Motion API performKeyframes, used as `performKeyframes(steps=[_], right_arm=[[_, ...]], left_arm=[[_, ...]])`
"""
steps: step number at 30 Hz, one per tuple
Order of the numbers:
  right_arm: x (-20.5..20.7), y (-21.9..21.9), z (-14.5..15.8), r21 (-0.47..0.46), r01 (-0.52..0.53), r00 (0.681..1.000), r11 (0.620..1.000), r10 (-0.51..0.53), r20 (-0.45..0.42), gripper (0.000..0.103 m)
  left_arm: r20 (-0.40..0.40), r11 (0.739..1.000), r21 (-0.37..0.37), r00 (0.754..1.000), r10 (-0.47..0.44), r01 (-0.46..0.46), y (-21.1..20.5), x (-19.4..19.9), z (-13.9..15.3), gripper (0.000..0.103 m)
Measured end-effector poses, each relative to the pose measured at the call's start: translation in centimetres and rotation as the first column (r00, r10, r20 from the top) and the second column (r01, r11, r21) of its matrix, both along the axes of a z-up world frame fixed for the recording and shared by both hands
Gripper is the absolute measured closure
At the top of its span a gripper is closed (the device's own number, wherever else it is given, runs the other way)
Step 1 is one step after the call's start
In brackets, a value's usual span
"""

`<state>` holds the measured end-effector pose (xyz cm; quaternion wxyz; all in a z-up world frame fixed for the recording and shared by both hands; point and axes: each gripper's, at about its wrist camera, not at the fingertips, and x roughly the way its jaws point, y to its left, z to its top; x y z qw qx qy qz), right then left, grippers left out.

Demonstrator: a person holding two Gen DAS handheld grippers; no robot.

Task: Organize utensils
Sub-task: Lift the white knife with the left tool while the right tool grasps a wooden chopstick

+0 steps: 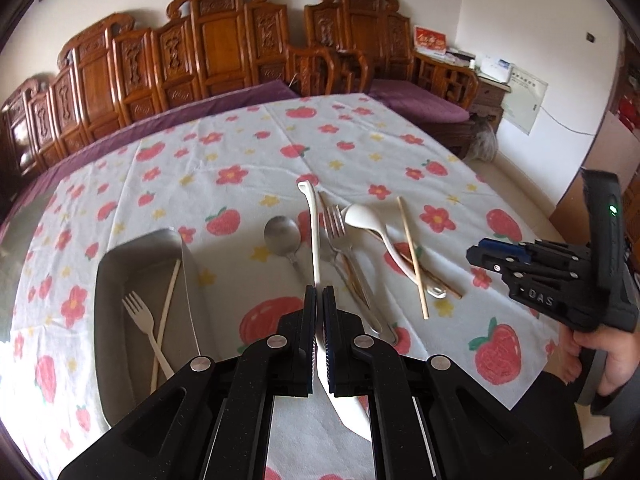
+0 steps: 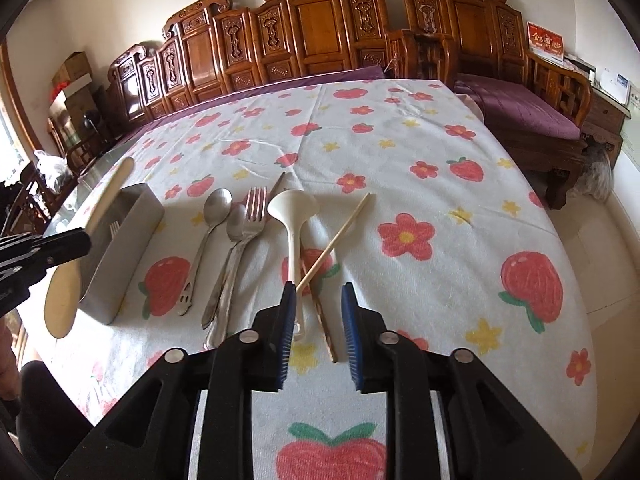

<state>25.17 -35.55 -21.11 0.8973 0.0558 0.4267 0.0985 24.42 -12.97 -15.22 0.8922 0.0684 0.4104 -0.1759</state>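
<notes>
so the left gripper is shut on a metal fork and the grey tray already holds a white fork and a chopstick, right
Not quite. The left gripper is shut on a long white ceramic spoon, as the left wrist view shows. The grey rectangular tray does hold a white plastic fork and a pale chopstick.

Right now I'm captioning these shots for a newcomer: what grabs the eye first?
The strawberry-print tablecloth fills both views, with loose spoons and forks lying in a row across its middle. The left gripper is clamped on a long white spoon, beside a metal tray holding a white fork.
</notes>
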Motion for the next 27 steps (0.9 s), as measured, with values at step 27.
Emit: performKeyframes(steps=[27], right_arm=[[8.2,3.3,-5.5,-0.149,0.060,0.986,0.987,-0.082,-0.146,0.074]], left_arm=[[0.096,0.993,-0.101,0.994,-0.059,0.068,3.6,-0.7,-1.9,0.100]])
